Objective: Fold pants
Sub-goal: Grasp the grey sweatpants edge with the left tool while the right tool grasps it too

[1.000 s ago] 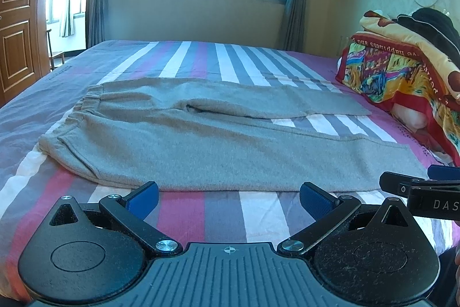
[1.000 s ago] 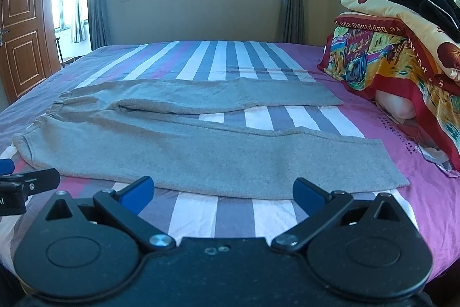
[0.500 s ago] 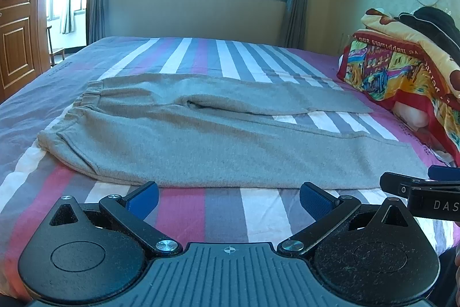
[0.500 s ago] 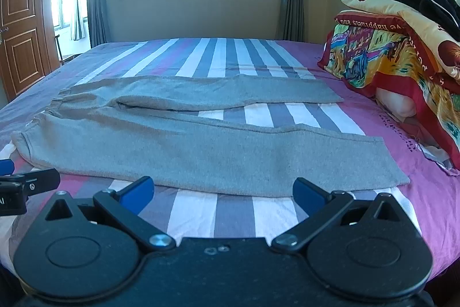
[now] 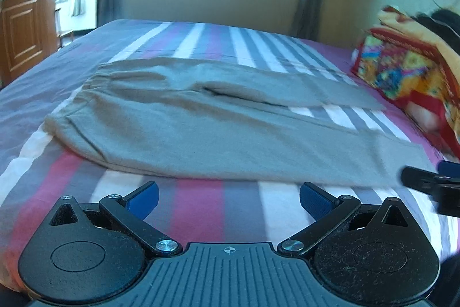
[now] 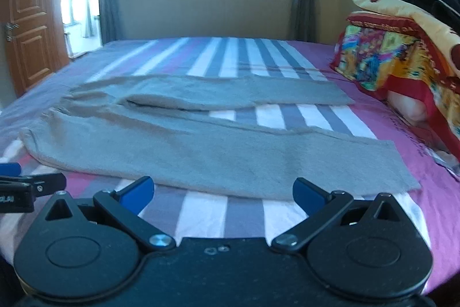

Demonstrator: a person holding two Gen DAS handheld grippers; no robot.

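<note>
The left gripper [image 5: 228, 196] sits nearest, its blue pads spread wide over bare striped sheet, holding nothing. It hangs just short of the near edge of the pants [image 5: 201, 134], toward the waistband end; judging by that, it is lined up to take the near leg's edge there. The right gripper [image 6: 222, 193] is likewise spread and empty, low over the bed [image 6: 201, 215] just before the same edge, further toward the cuff. Two tools set side by side along one long edge suits lifting that leg over the other in a lengthwise fold, though no fabric is gripped yet.

The pants are grey, soft and thick-looking, lying flat across the bed, waistband left, cuffs right. The legs part in a narrow V with stripes showing between them. The near leg looks smooth; a small fold shows at the crotch. Beyond, at right, lies a pile of patterned bedding [image 6: 388, 59]
</note>
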